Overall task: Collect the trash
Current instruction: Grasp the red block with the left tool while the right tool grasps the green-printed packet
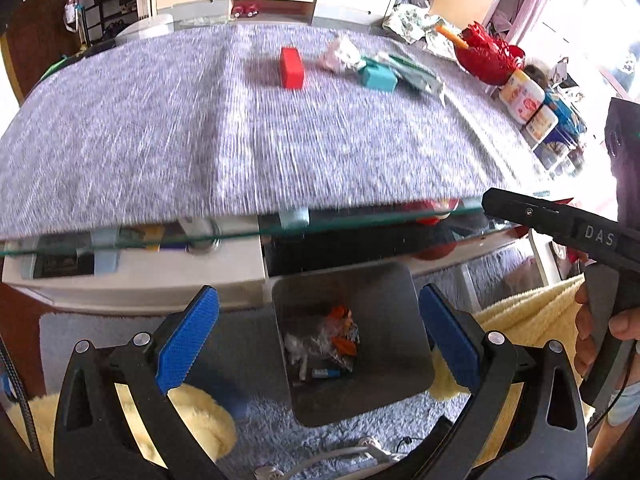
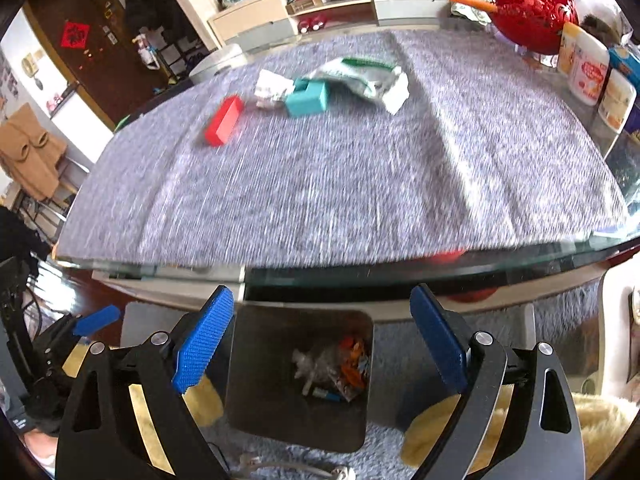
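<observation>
Knurled blue rubber pads face each other across a wide gap on the left gripper, jaws spread and empty. Between them, on shaggy carpet, stands a square metal bin holding crinkled clear plastic and orange scraps. Beyond, a glass-edged table under grey felt carries a red block, a teal box and a crumpled wrapper.

From the right wrist, the right gripper is likewise splayed wide and empty above the same bin. Wrapper, teal box, crumpled white paper and red block lie clustered on the far felt.
</observation>
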Motion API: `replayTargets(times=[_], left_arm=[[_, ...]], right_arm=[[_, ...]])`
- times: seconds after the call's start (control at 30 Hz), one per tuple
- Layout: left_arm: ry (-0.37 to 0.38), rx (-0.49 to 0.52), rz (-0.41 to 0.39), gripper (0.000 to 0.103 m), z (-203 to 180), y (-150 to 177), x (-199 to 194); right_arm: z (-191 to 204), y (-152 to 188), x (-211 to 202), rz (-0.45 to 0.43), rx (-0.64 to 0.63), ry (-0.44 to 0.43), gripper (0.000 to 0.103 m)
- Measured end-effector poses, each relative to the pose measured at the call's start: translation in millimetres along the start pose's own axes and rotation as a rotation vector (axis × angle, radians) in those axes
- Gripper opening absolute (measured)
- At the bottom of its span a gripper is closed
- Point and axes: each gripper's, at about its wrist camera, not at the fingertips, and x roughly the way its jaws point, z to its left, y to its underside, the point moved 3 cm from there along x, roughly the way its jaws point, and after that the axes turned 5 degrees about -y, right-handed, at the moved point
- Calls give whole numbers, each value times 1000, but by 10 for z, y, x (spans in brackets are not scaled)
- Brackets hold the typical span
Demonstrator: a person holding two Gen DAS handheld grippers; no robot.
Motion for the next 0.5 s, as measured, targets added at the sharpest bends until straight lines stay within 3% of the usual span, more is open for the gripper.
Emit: replayTargets(times=[0.5], left_arm=[[-22, -13, -27, 95, 84, -895, 299]], right_arm=[[-398, -739, 235, -47, -1, 95, 88]])
